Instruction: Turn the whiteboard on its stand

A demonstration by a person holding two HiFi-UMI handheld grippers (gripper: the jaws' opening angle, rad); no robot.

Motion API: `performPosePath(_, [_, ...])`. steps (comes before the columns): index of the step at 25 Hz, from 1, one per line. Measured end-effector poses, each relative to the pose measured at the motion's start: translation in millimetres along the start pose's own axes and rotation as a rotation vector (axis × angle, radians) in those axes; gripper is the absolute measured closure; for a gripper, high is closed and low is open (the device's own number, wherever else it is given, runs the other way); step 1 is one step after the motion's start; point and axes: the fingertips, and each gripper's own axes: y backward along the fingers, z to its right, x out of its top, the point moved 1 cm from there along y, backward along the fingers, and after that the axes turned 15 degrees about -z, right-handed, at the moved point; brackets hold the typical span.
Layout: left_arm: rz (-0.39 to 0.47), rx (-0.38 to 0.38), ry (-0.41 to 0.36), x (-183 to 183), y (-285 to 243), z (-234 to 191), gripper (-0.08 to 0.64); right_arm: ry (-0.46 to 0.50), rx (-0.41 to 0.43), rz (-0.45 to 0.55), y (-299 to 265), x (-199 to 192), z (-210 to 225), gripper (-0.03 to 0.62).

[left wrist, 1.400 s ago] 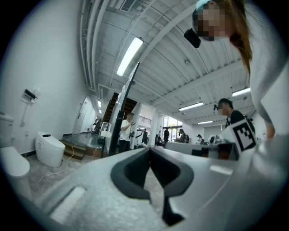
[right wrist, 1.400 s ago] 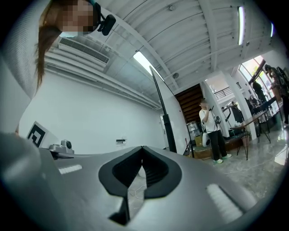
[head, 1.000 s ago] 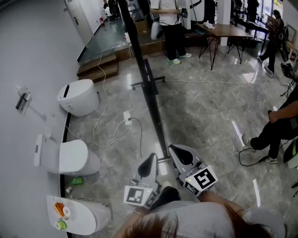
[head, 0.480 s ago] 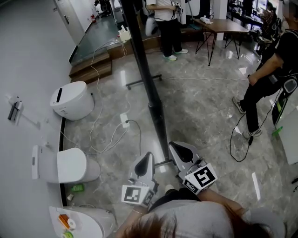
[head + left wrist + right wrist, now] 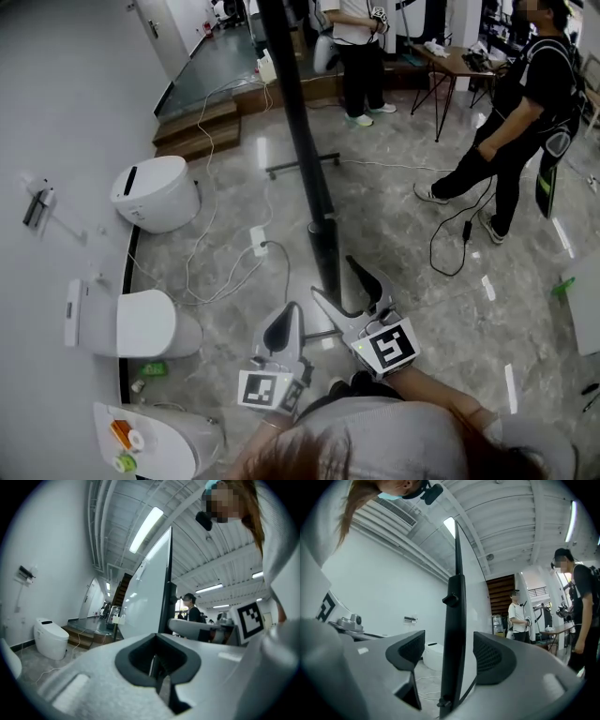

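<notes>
The whiteboard (image 5: pixel 298 131) stands edge-on to me, a long dark frame on a black stand post (image 5: pixel 326 255). My right gripper (image 5: pixel 348 289) is at the near end of the board, and its jaws are opening. In the right gripper view the black frame (image 5: pixel 454 620) runs upright between the two pads (image 5: pixel 487 657), with a gap on each side. My left gripper (image 5: pixel 284 330) hangs shut lower to the left, holding nothing. Its view shows the white board face (image 5: pixel 147 599) and frame ahead of the left gripper (image 5: pixel 157 663).
Three white toilets (image 5: pixel 155 193) (image 5: pixel 131 323) (image 5: pixel 159 439) line the left wall, with cables (image 5: pixel 225 272) trailing over the floor. The stand's far foot (image 5: pixel 300 168) lies beyond. One person (image 5: pixel 506 122) stands at the right, another (image 5: pixel 359 52) by a table (image 5: pixel 459 64) at the back.
My right gripper's jaws have gone from shut to spread apart around the whiteboard's near edge. A person in black has walked in from the right. My left gripper has stayed put.
</notes>
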Motion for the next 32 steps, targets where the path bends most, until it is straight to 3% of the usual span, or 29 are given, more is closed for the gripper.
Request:
performPosePath(3, [0.008, 0.005, 0.001, 1.9, -1.8, -1.6, 0.561, 0.026, -0.014, -0.053, -31.6, -14.9, 7.3, 0.248])
performPosePath(5, [0.019, 0.014, -0.002, 4.6, -0.3, -3.6, 0.561, 0.030, -0.033, -0.053, -48.6, -3.1, 11.3, 0.228])
performPosePath(12, [0.016, 0.059, 0.003, 4.2, 10.6, -23.9, 0.561, 0.040, -0.097, -0.064, -94.1, -3.3, 19.8, 0.209])
performPosePath(14, [0.017, 0.077, -0.015, 5.1, 17.0, -28.3, 0.561, 0.020, -0.111, -0.033, -96.1, -3.3, 22.5, 0.245])
performPosePath(17, [0.029, 0.094, -0.042, 8.2, 26.2, -31.3, 0.561, 0.004, -0.117, -0.010, -93.8, -1.3, 22.8, 0.251])
performPosePath(27, [0.049, 0.062, -0.038, -1.7, 42.8, -26.4, 0.561, -0.022, -0.209, -0.003, -79.8, -2.5, 33.5, 0.371])
performPosePath(32, [0.027, 0.043, -0.038, -9.8, 50.3, -26.1, 0.561, -0.023, -0.242, -0.005, -72.9, -4.9, 30.5, 0.395])
